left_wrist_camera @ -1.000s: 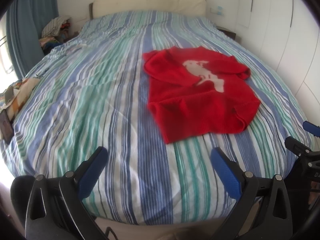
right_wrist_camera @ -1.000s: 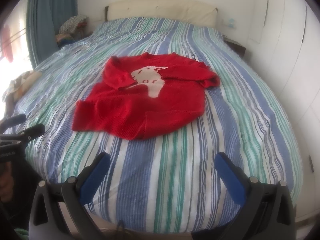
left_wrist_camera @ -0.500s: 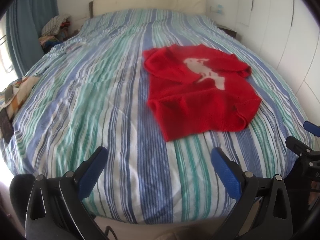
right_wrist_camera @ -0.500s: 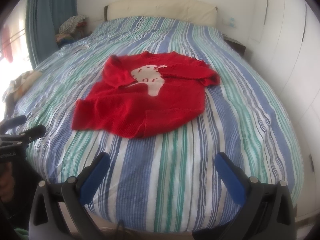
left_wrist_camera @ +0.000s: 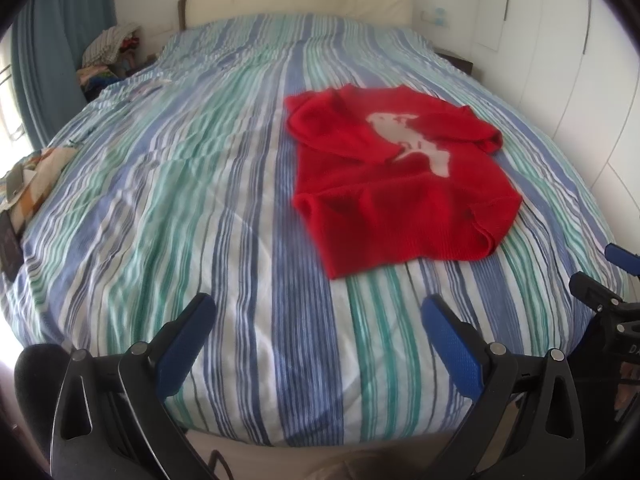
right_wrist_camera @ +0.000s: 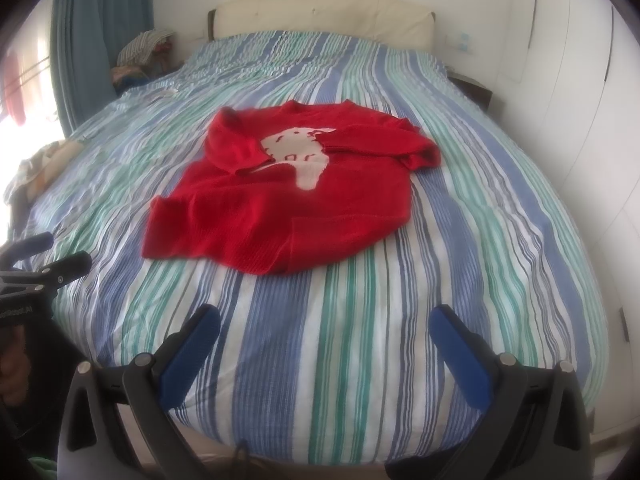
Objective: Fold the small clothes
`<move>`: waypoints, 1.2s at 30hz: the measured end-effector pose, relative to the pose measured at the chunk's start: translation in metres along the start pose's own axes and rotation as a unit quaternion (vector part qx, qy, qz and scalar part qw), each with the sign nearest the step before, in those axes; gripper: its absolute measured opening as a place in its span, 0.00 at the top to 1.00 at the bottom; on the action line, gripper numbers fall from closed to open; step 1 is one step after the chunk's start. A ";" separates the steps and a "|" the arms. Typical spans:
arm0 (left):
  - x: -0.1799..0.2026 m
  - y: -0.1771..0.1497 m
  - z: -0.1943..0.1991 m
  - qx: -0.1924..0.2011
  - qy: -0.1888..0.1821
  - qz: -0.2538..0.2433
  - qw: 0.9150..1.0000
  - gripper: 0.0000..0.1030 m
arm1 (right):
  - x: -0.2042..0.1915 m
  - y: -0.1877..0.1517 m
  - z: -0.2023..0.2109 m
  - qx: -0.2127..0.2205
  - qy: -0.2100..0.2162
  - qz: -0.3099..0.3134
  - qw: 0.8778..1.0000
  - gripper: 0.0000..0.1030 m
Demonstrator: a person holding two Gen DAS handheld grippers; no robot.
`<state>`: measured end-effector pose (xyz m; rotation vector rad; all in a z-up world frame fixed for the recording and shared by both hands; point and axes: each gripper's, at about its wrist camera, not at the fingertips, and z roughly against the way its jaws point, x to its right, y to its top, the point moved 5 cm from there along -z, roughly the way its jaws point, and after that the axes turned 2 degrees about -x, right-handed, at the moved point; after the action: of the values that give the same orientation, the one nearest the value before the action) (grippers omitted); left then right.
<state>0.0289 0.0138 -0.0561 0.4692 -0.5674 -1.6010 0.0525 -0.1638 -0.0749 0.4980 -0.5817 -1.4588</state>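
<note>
A bed (left_wrist_camera: 224, 184) covered by a blue, green and white striped duvet fills the room, with a cream headboard (left_wrist_camera: 300, 4) behind it. Blue curtains (right_wrist_camera: 100, 36) hang left, beside a heap of clothes (right_wrist_camera: 144, 50). White wardrobe doors (right_wrist_camera: 580, 92) stand right.

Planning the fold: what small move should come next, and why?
Probably bring both grippers forward to the red sweater's near hem. Left gripper and right gripper hang open at the bed's foot, short of it.

Your left gripper (left_wrist_camera: 318, 320) and right gripper (right_wrist_camera: 324, 330) match: black frames with silver screws, blue textured pads (left_wrist_camera: 452, 346) at the frame's bottom.
</note>
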 end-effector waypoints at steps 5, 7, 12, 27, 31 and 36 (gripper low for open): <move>0.000 -0.001 -0.001 -0.003 -0.002 0.001 1.000 0.00 | 0.001 0.000 -0.002 -0.003 0.000 -0.001 1.000 0.00; 0.000 -0.001 -0.001 -0.005 -0.005 0.002 1.000 0.00 | 0.002 -0.001 -0.002 -0.004 0.000 -0.001 1.000 0.00; 0.000 -0.002 -0.003 -0.007 -0.001 0.000 1.000 0.00 | 0.002 -0.002 -0.003 -0.005 0.000 -0.003 1.000 0.00; -0.006 -0.008 -0.016 -0.029 -0.006 -0.003 1.000 0.00 | 0.009 -0.006 -0.010 -0.019 0.002 -0.012 1.000 0.00; -0.039 -0.005 -0.028 -0.038 0.002 0.021 0.999 0.00 | 0.019 -0.001 -0.017 -0.020 -0.004 -0.005 1.000 0.00; -0.061 -0.007 -0.050 -0.058 -0.026 0.058 0.996 0.01 | 0.052 0.011 -0.033 -0.034 -0.052 -0.015 0.998 0.00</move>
<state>0.0601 0.0706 -0.1015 0.3037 -0.5279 -1.5289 0.0833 -0.2158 -0.0895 0.3794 -0.6067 -1.5348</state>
